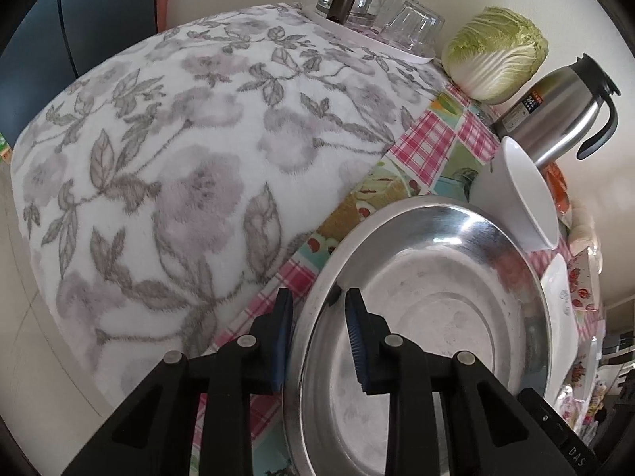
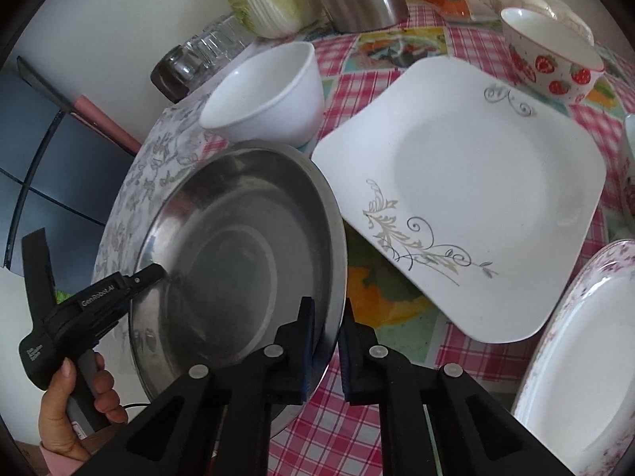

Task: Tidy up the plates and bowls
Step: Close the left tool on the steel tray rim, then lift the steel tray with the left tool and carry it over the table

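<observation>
The steel pan (image 2: pixel 238 261) sits on the checked tablecloth (image 2: pixel 357 428), at the edge where a floral cloth (image 1: pixel 178 158) covers the other part of the table. The white bowl (image 2: pixel 270 91) stands just behind it and the square white plate (image 2: pixel 468 198) just beside it, with a strawberry bowl (image 2: pixel 555 59) farther back and a pink-rimmed oval plate (image 2: pixel 583 357) toward the near right.

Both tools are on the pan's rim, at opposite sides. The right gripper (image 2: pixel 327 353) has its jaws drawn together on the rim, one pad inside the wall and one outside. The left gripper (image 1: pixel 317 341) straddles the opposite rim, one pad outside and one inside. In its own view a gap seems to remain between the inner pad and the metal, so the clamp is probably not complete; the view is too distorted to be sure.

Handling properties, judged from appearance:
- Rigid thin sheet metal; it will not flex under a two-point lift.
- Light for its width, but wide enough to swing if held at one point only.
- Polished and slippery; the rolled rim is the only secure purchase.
- Not fragile itself. The neighbouring ceramic pieces are, so contact with them risks chipping.

Recommended hold: keep both grips on the rim, directly opposite each other, and lift level so the pan clears the square plate and the white bowl.
</observation>
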Action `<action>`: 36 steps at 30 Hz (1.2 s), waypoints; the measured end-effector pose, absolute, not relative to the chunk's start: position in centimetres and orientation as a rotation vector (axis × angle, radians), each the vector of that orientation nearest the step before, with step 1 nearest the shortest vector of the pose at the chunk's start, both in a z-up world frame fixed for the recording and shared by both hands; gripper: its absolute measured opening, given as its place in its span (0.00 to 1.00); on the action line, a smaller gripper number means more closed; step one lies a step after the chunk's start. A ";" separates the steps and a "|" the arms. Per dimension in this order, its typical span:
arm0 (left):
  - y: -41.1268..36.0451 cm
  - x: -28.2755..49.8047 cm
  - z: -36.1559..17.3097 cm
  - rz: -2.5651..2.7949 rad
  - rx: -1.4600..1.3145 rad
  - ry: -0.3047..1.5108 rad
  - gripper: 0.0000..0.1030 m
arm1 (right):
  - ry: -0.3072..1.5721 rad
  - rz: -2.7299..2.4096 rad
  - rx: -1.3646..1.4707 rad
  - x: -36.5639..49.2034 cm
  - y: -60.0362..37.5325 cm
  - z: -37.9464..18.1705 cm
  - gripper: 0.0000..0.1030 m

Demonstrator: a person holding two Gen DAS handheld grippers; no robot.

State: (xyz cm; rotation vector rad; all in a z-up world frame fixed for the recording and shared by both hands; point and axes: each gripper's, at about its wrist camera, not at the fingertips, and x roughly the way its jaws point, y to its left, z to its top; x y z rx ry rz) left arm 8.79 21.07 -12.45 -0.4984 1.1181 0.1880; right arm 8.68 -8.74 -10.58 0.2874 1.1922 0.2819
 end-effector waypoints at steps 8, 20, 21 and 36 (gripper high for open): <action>20.9 7.8 -12.1 0.195 -0.499 1.131 0.27 | 1.138 0.322 0.214 7.5 -8.6 -8.3 0.13; 18.8 6.4 -9.9 0.170 -0.452 1.088 0.27 | 1.089 0.345 0.175 6.0 -10.0 -6.2 0.13; 18.6 6.2 -9.6 0.167 -0.451 1.081 0.27 | 1.084 0.346 0.173 5.9 -10.2 -6.0 0.13; 12.3 8.3 -5.1 0.086 -0.369 1.046 0.27 | 1.021 0.300 0.305 5.5 -16.5 -4.0 0.15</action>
